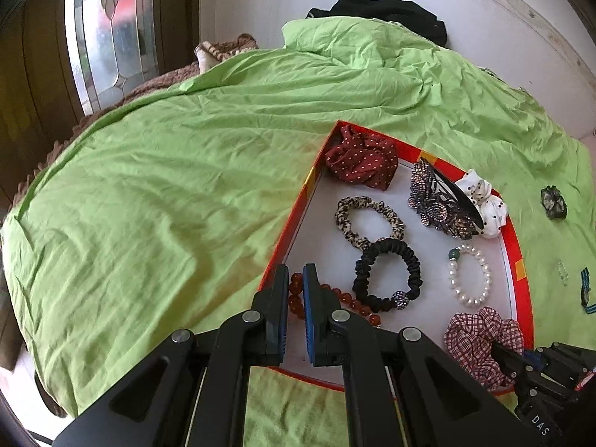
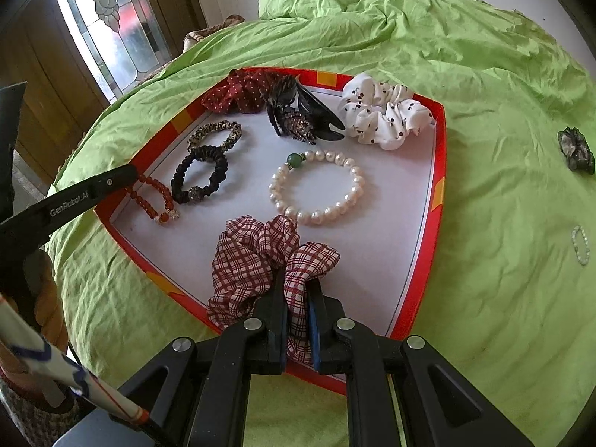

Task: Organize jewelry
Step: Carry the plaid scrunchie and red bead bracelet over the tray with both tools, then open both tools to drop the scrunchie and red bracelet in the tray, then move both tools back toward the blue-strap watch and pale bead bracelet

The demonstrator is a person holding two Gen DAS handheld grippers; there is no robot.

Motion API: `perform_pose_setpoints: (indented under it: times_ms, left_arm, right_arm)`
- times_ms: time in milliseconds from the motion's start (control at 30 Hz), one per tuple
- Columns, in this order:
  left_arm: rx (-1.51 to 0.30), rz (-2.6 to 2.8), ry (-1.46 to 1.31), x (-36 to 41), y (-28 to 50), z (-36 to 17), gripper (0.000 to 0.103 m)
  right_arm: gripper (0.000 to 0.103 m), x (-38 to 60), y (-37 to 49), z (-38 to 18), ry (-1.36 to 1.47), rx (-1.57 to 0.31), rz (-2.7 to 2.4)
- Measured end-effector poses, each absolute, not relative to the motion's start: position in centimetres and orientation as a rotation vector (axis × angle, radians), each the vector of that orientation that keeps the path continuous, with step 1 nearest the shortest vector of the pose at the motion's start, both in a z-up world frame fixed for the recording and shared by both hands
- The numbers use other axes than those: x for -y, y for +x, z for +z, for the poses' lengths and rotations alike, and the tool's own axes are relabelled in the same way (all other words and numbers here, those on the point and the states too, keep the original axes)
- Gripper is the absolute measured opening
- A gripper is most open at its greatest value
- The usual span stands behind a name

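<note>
The right tongs [image 2: 298,298] are gripping the plaid scrunchie [image 2: 257,257] at the tray's [image 2: 439,186] near edge. The left tongs [image 1: 296,279] are hovering narrowly parted over the red bead bracelet [image 1: 350,301] inside the tray.

Scrunchies in the tray: five — dotted red [image 2: 238,91], leopard [image 2: 218,132], black [image 2: 201,177], white dotted [image 2: 385,113], red plaid [image 2: 257,257].
Bead bracelets in the tray: two — pearl [image 2: 316,186], amber [image 2: 154,199].
Hair claws: one [image 2: 301,115].
Trays: one [image 2: 437,186].
Items on the green sheet [image 2: 503,298]: a dark scrunchie [image 2: 575,151], a clear bead ring [image 2: 580,244].
</note>
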State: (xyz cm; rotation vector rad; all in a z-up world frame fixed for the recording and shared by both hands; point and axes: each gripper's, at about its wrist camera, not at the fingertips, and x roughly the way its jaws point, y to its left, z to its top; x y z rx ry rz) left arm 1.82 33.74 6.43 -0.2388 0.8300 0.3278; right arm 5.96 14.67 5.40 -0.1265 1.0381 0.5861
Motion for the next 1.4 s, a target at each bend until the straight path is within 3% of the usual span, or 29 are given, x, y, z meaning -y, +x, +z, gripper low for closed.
perform_pose_setpoints:
  times_ms: [233,300,367,467,1400]
  left_arm:
    - [-0.794,0.358,-0.144,-32.2,1.8,7.0,0.008]
    - [-0.779,0.372,-0.108,-31.8,1.8,7.2,0.013]
    - [-0.759,0.377,-0.078,-31.3,1.6,7.5,0.033]
    - [-0.721,0.385,-0.054,-30.8,1.2,8.0,0.042]
    - [-0.672,0.349,0.048,-25.4,-1.2,9.3,0.056]
  right_arm:
    - [0.013,-15.0,5.7,5.4,-0.143,-1.03,0.575]
    - [0.021,-15.0,5.6,5.5,-0.143,-1.024,0.576]
    - [0.035,-14.9,5.5,5.8,-0.14,-1.016,0.568]
    - [0.054,-14.5,5.3,6.4,-0.119,-0.996,0.565]
    - [0.062,-3.3,2.2,9.4,0.001,-0.938,0.37]
